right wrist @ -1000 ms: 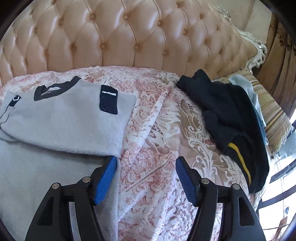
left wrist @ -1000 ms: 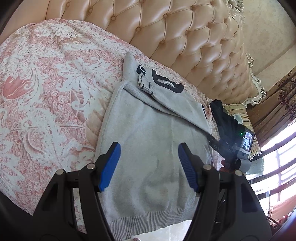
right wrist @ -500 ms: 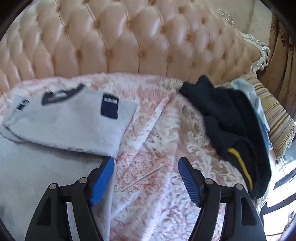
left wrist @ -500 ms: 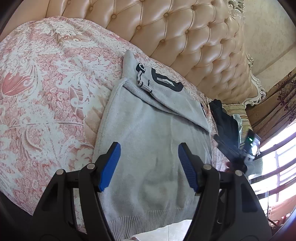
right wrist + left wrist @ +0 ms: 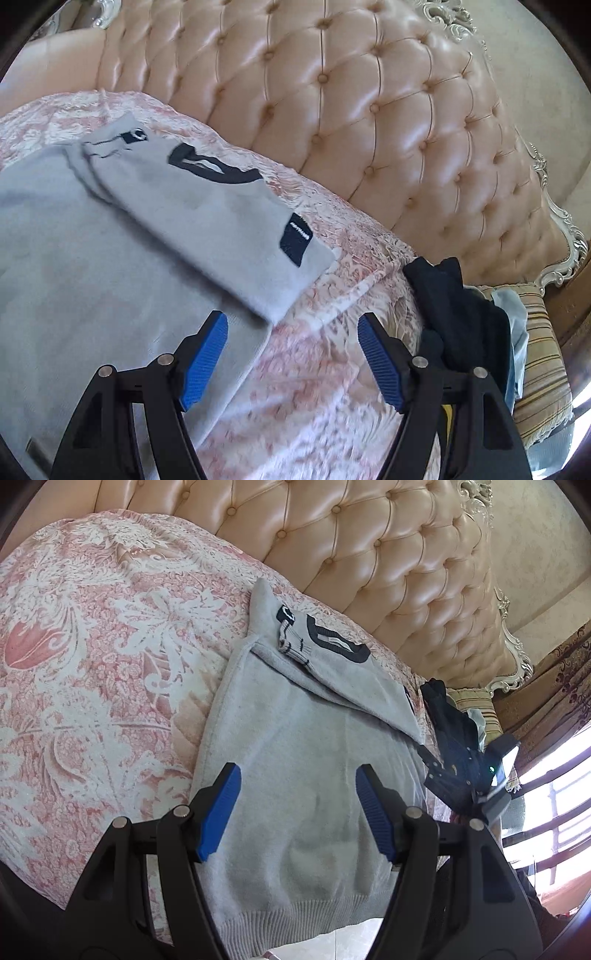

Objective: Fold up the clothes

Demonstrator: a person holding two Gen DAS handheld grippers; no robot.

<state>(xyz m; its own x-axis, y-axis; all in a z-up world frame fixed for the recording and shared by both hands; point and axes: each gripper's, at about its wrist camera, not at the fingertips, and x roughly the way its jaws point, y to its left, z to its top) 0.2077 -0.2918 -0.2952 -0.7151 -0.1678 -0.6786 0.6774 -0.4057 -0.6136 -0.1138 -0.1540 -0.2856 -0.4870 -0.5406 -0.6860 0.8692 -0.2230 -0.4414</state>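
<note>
Left gripper (image 5: pixel 297 810): jaws spread wide, empty, poised over the lower body of the grey sweater (image 5: pixel 295 760). Right gripper (image 5: pixel 291 358): jaws equally wide, empty, straddling the sweater's right edge and the pink floral bedspread (image 5: pixel 325 354). The sweater lies flat on the bedspread, sleeves folded across its top, beside a dark garment pile (image 5: pixel 461 317) near the tufted headboard (image 5: pixel 332 92).

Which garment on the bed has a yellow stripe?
The dark navy garment heaped at the right by the striped pillow; its stripe peeks behind the right gripper. The grey sweater has only dark trim.
</note>
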